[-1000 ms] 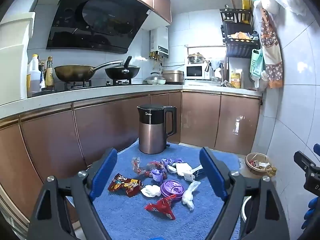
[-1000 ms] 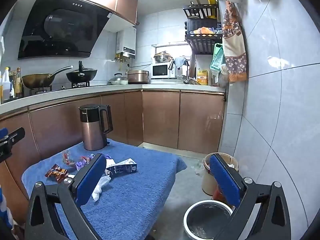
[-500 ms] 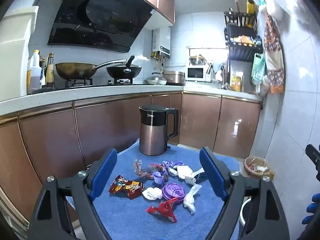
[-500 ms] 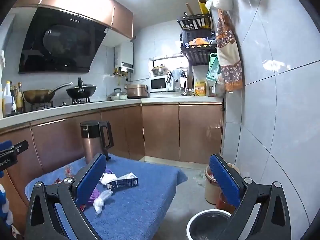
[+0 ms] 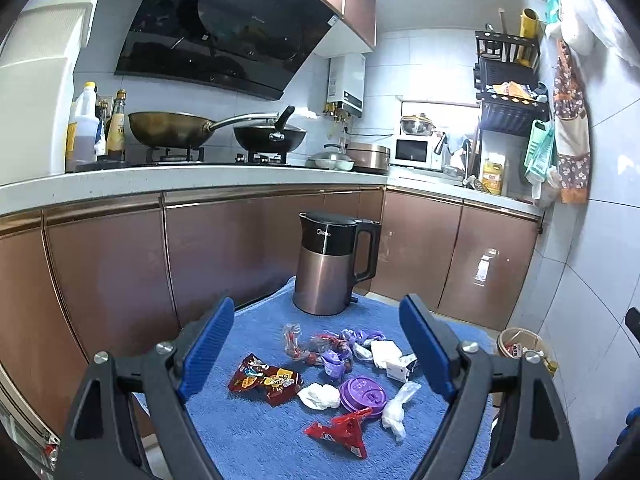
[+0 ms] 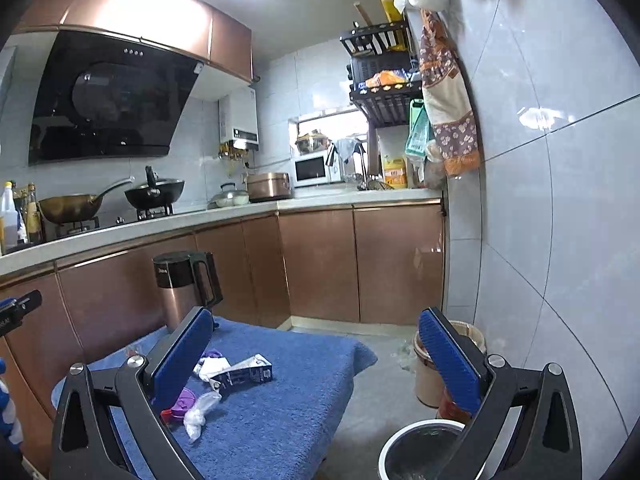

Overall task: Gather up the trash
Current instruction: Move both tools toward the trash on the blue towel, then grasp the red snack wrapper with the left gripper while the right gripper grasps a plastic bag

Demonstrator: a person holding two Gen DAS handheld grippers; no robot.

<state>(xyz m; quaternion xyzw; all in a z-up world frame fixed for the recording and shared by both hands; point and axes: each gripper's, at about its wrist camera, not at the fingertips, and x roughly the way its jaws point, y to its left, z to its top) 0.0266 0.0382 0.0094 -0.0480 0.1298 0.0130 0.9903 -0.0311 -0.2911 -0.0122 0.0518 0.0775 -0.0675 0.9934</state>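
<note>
Trash lies on a blue towel-covered table (image 5: 248, 432): a red-brown snack wrapper (image 5: 265, 378), a red wrapper (image 5: 340, 432), a purple cup lid (image 5: 362, 389), white crumpled tissue (image 5: 319, 395), a clear plastic bag (image 5: 397, 407), purple candy wrappers (image 5: 340, 356) and a small milk carton (image 6: 242, 375). My left gripper (image 5: 316, 348) is open and empty, held above the near side of the trash. My right gripper (image 6: 316, 356) is open and empty, held over the table's right part, above a steel bin (image 6: 420, 452) on the floor.
A copper-and-black kettle (image 5: 330, 264) stands at the table's far edge. A tan waste basket (image 6: 432, 364) with trash stands by the tiled right wall. Brown cabinets and a counter with woks run behind and to the left.
Both grippers have tilted upward a little, so the table and trash sit lower in both views. Both stay open and empty. The trash has not moved.
</note>
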